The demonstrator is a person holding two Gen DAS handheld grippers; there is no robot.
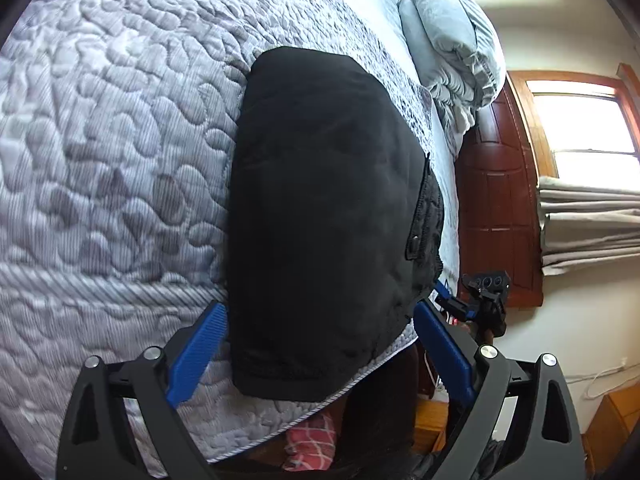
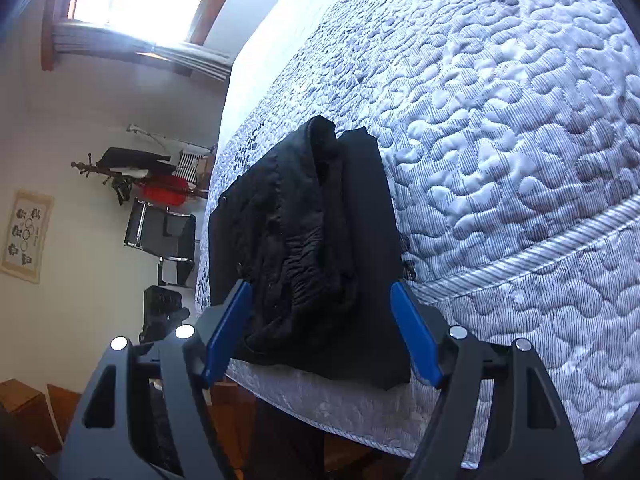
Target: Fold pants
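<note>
Black pants (image 1: 324,216) lie folded into a compact rectangle near the edge of the quilted bed (image 1: 100,152). In the left wrist view my left gripper (image 1: 320,320) is open, its blue fingers (image 1: 198,348) spread to either side of the near end of the pants, holding nothing. The right gripper (image 1: 452,300) shows small at the pants' right side. In the right wrist view the pants (image 2: 316,248) show their waistband end with layered folds. My right gripper (image 2: 322,304) is open, its blue fingers (image 2: 416,332) straddling that end without clamping it.
Pale blue pillows (image 1: 452,40) lie at the bed's far end by a wooden headboard (image 1: 496,200). A window with curtains (image 1: 588,216) is on the wall. A coat rack (image 2: 136,176) and a black chair (image 2: 160,236) stand beside the bed. A red checked cloth (image 1: 312,440) sits below the bed edge.
</note>
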